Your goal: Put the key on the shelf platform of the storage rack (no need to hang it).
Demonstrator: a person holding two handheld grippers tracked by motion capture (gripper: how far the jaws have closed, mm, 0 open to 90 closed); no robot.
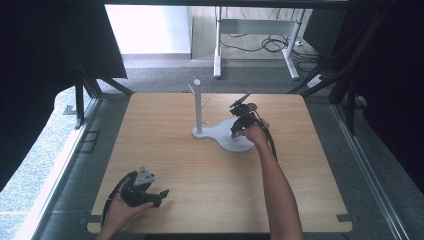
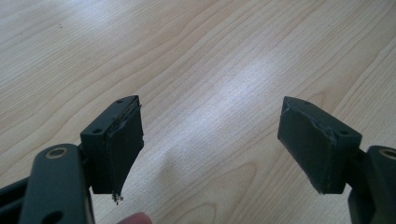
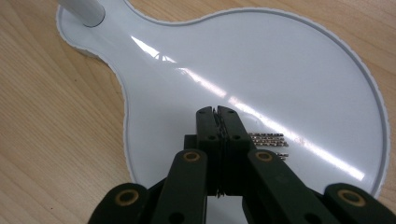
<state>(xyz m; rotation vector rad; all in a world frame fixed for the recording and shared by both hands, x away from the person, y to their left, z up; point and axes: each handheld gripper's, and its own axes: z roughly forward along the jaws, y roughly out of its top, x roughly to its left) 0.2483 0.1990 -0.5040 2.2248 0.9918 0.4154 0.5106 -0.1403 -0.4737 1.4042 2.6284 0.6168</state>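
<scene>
A white stand has a thin post point(image 1: 198, 107) with short branches and a flat pear-shaped tray base point(image 1: 225, 143). My right gripper point(image 1: 234, 134) points down at that tray point(image 3: 280, 70), jaws shut point(image 3: 217, 111) just above its glossy surface. A short piece of fine metal chain point(image 3: 267, 138) lies on the tray right beside the right jaw; whether any of it is pinched between the pads I cannot tell. The foot of the post point(image 3: 84, 9) stands at the tray's narrow end. My left gripper point(image 1: 162, 194) rests open near the table's front left, nothing between its pads point(image 2: 210, 135).
The wooden table point(image 1: 165, 150) carries just the stand. Beyond its far edge are grey carpet, a white desk frame point(image 1: 255, 30) and cables on the floor. Dark curtains hang at both sides.
</scene>
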